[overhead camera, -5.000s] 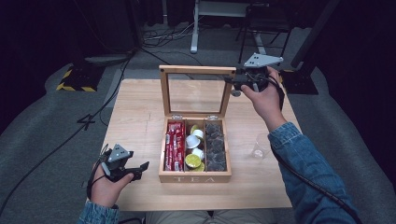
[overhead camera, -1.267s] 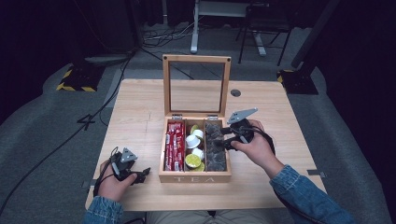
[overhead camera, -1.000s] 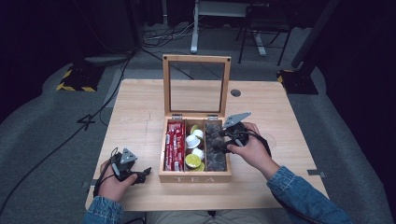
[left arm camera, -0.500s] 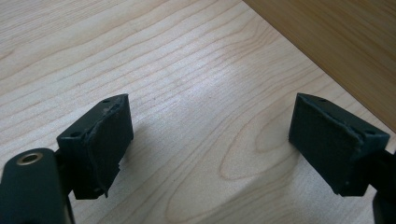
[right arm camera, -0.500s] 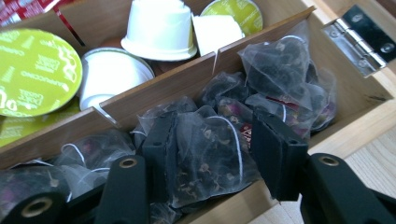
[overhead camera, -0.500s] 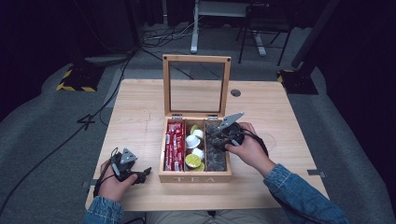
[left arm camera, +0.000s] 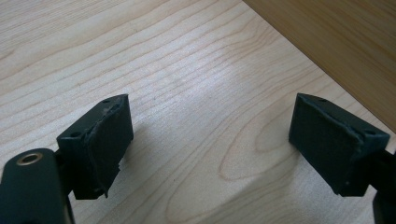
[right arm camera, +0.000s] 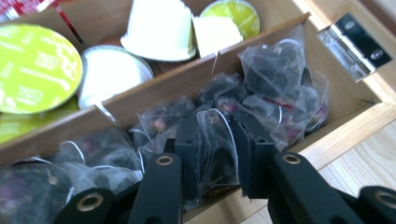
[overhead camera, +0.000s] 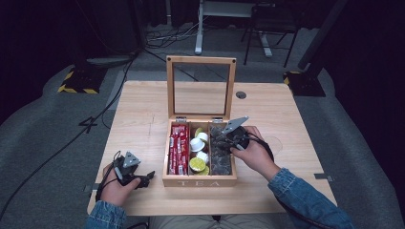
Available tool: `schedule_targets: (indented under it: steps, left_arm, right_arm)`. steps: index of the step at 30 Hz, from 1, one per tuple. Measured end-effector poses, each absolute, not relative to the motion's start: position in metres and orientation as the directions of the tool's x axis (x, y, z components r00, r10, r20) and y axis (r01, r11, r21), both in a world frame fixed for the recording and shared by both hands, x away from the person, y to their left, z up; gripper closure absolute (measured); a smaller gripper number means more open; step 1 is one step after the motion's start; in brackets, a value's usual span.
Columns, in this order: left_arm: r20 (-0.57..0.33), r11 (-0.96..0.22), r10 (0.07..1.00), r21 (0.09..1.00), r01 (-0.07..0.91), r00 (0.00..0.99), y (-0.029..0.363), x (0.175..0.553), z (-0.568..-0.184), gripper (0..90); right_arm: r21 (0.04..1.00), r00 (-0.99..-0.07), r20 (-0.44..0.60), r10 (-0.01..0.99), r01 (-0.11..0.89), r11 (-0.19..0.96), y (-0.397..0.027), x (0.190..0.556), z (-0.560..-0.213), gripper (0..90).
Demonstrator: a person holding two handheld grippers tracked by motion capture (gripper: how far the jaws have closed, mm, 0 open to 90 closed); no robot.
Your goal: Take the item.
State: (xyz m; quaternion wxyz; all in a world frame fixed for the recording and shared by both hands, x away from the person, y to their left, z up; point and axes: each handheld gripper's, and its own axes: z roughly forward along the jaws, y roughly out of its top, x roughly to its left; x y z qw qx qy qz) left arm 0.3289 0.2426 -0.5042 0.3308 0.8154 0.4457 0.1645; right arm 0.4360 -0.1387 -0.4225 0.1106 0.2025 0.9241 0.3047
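Left gripper rests idle on the table, jaws spread and empty. Right gripper has just closed, pinching a mesh tea bag in the tea box's right compartment (not yet lifted); removal remains.

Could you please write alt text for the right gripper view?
The right gripper has just closed its jaws on a mesh tea bag in the wooden tea box. Capsules sit beyond the divider.
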Motion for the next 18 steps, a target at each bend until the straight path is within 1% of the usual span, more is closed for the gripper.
schedule_targets:
  steps: [6, 15, 18]
  left_arm:
    - [-0.027, -0.383, 0.836, 0.686, 0.618, 0.548, 0.243, 0.329, -0.504, 14.0]
    - [-0.027, -0.381, 0.837, 0.688, 0.617, 0.547, 0.243, 0.329, -0.504, 14.0]
    - [-0.025, -0.383, 0.837, 0.687, 0.617, 0.547, 0.243, 0.329, -0.504, 14.0]
  right_arm:
    - [0.670, -0.889, -0.045, 0.456, 0.312, 0.674, -0.144, 0.437, -0.414, 73.6]
    - [0.757, -0.882, 0.061, 0.468, 0.346, 0.554, -0.155, 0.438, -0.401, 73.8]
    - [0.790, -0.888, 0.060, 0.455, 0.321, 0.523, -0.157, 0.437, -0.395, 73.8]
